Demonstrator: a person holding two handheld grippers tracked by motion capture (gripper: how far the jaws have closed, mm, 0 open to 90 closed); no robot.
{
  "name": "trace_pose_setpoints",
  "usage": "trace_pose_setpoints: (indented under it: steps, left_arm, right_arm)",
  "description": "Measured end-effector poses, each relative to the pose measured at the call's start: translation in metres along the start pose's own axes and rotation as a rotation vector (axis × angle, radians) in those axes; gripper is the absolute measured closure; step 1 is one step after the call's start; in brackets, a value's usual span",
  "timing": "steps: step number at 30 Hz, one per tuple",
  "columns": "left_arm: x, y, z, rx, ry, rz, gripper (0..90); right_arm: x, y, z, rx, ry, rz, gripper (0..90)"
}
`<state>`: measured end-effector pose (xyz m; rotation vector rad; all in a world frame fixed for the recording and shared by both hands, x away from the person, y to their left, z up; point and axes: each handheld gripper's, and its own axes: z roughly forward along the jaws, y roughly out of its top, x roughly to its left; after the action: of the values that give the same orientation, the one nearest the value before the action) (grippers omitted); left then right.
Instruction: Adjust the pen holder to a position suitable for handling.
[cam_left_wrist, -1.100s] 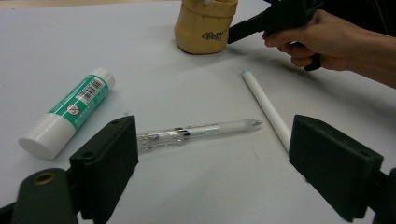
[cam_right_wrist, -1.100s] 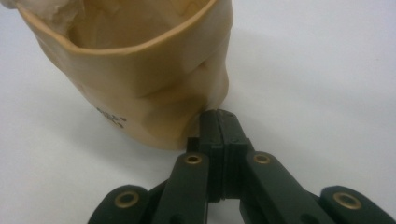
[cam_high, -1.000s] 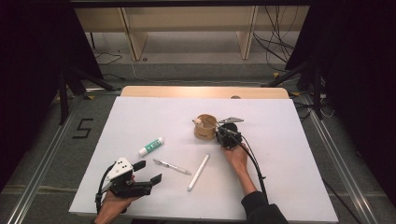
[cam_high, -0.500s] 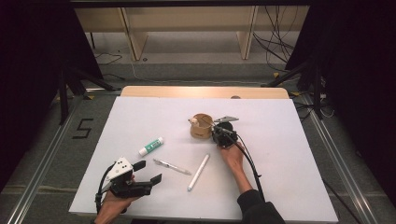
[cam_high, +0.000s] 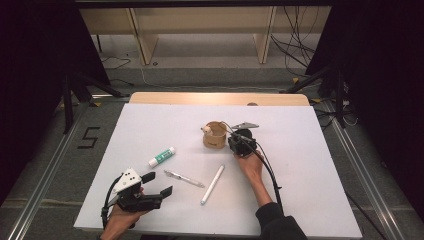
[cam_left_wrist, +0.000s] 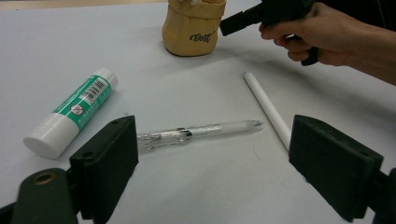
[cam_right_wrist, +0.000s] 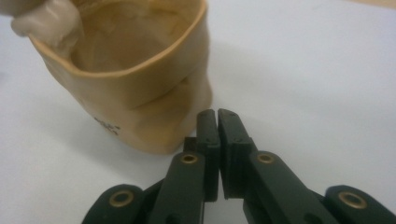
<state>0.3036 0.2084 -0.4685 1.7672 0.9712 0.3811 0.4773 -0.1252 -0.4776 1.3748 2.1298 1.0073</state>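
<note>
A tan soft cup stands mid-table with a pale rounded piece at its rim. My right gripper sits just right of the cup. Its jaws are shut beside the cup's base, have just eased apart by a sliver, and hold nothing. My left gripper rests near the front left edge, open wide and empty. Ahead of it lie a clear pen, a green-and-white glue stick and a white marker.
The white tabletop ends in a wooden strip at the back. On the table, the glue stick, pen and marker lie between my two hands. A cable trails from the right gripper along the forearm.
The cup sits a touch further left than a second ago and looks more upright. Both hands stay about where they were.
</note>
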Motion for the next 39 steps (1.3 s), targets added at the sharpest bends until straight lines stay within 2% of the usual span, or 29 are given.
trace_pose_setpoints:
  steps: [4,7,10,13,16,19,21,23,24,30,33,39]
  left_arm:
    - [0.002,0.0,0.0,-0.003,0.005,-0.004,15.3]
    - [0.004,0.0,-0.001,-0.002,0.013,-0.009,15.3]
    - [0.006,0.0,-0.001,-0.002,0.02,-0.017,15.3]
    - [0.008,0.0,-0.001,-0.003,0.029,-0.021,15.3]
    - [0.011,0.0,-0.002,-0.007,0.037,-0.031,15.3]
    - [0.014,0.0,-0.002,-0.009,0.047,-0.038,15.3]
    - [0.017,0.0,-0.002,-0.009,0.056,-0.042,15.3]
    - [0.019,0.001,-0.002,-0.011,0.067,-0.059,15.3]
    - [0.02,0.001,-0.002,-0.008,0.072,-0.059,15.3]
    - [0.027,0.004,0.001,-0.001,0.103,-0.072,15.3]
    - [0.034,0.006,0.002,0.01,0.121,-0.08,15.3]
    - [0.046,0.013,0.006,0.022,0.154,-0.082,15.3]
  right_arm:
    - [-0.007,-0.001,-0.017,-0.035,0.021,-0.003,77.7]
    - [-0.009,-0.006,-0.032,-0.076,0.056,-0.014,66.6]
    - [-0.01,-0.014,-0.045,-0.093,0.095,-0.02,56.2]
    - [-0.012,-0.022,-0.055,-0.105,0.122,-0.017,51.5]
    - [-0.013,-0.03,-0.066,-0.129,0.159,0.007,46.6]
    - [-0.013,-0.037,-0.075,-0.154,0.194,0.019,43.6]
    - [-0.013,-0.04,-0.079,-0.15,0.222,0.021,41.0]
    - [-0.012,-0.042,-0.084,-0.155,0.232,0.021,39.6]
    - [-0.01,-0.045,-0.088,-0.163,0.256,0.018,37.7]
    - [-0.005,-0.052,-0.099,-0.174,0.278,-0.004,34.9]
    - [-0.001,-0.055,-0.103,-0.177,0.276,-0.03,33.6]
    - [0.002,-0.061,-0.111,-0.183,0.288,-0.046,32.1]
